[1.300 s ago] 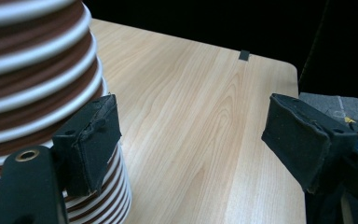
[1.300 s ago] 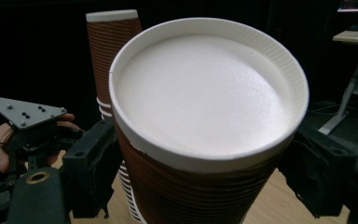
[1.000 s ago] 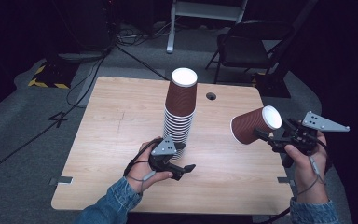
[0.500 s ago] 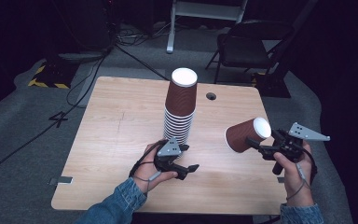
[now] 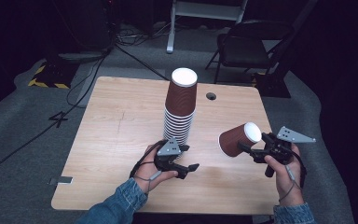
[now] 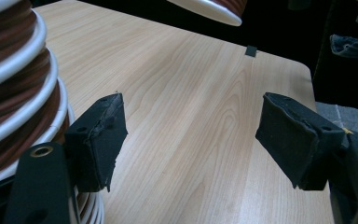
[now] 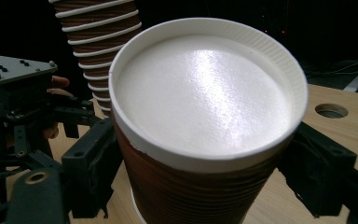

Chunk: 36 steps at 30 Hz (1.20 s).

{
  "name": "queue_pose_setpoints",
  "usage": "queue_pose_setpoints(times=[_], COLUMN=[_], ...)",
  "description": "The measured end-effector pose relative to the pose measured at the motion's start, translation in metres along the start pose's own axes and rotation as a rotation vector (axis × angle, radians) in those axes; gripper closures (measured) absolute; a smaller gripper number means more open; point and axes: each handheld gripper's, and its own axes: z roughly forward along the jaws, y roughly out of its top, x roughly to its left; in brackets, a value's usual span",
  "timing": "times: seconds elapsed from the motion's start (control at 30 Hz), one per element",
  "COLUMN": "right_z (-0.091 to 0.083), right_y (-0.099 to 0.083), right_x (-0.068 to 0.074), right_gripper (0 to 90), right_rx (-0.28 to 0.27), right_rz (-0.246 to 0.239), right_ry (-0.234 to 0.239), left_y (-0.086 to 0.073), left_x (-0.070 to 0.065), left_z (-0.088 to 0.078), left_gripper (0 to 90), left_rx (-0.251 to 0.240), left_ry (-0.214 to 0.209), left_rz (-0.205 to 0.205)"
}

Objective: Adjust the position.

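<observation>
While the right gripper (image 5: 248, 150) clamps a ribbed brown paper cup (image 5: 238, 139) at right of centre, white base showing, the left gripper (image 5: 189, 170), jaws apart and just closing on nothing, rests beside the ridged cup stack (image 5: 180, 111) mid-frame on the pale woodgrain table (image 5: 112, 126).

brown paper cup (image 5: 238, 139) | tilted, white base up, above table | stack of cups (image 5: 180, 108) | upright mid-table

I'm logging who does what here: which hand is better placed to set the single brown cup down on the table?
Right, probably. The right gripper is shut on the cup, tilted above bare table. The left gripper is open and holds nothing beside the stack of cups.
</observation>
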Motion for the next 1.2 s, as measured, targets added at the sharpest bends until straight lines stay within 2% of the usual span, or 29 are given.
queue_pose_setpoints(times=[0.2,0.27,0.47,0.57,0.77,1.03,1.2], right_z=[0.006,0.007,0.011,0.013,0.016,0.022,0.024], right_y=[-0.006,-0.007,-0.013,-0.016,-0.023,-0.025,-0.026], right_x=[0.0,0.0,0.001,0.002,0.005,0.011,0.015], right_gripper=[19.9,19.9,19.9,19.9,19.9,19.9,19.9], right_rx=[0.019,0.021,0.024,0.024,0.038,0.033,0.019], right_rz=[0.009,0.009,0.015,0.008,0.019,0.02,0.026], right_ry=[0.011,0.012,0.029,0.036,0.045,0.085,0.118], left_y=[-0.003,-0.004,-0.005,-0.007,-0.009,-0.011,-0.012], left_x=[0.0,0.0,-0.002,-0.002,-0.004,-0.004,-0.003], left_z=[0.004,0.006,0.012,0.017,0.025,0.034,0.039], left_gripper=[26.8,26.6,25.2,25.1,28.3,30.9,31.5], left_rx=[0.002,0.009,-0.01,-0.021,-0.043,-0.059,-0.062], left_ry=[-0.022,-0.024,-0.041,-0.057,-0.079,-0.106,-0.126], left_rz=[-0.013,-0.004,-0.01,-0.028,-0.03,-0.035,-0.055])
